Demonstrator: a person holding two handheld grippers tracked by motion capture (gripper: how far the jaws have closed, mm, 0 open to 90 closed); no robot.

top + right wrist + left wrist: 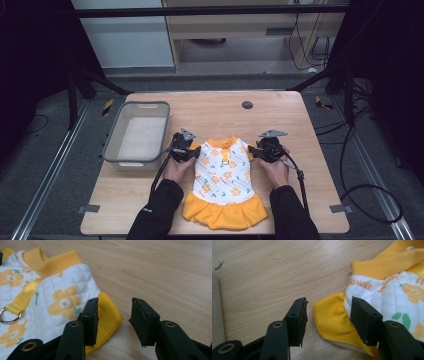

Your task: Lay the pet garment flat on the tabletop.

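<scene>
Here, one yellow-trimmed dress (223, 180) lies between two hand-held grippers, left (186, 149) and right (264, 148), both open, beside one grey bin (111, 141).

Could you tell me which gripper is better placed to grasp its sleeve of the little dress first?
Probably the left gripper: its open jaws already straddle the yellow sleeve of the dress. The right gripper is also open, but its sleeve lies mostly beside one jaw.

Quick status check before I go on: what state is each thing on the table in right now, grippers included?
Dress: laid flat on the table, front up, skirt toward the person.
Left sleeve: flat on the wood, between the open jaws, not pinched.
Right sleeve: flat, beside one jaw, not gripped.
Left gripper: open.
Right gripper: open.
Grey bin: upright, empty.
</scene>
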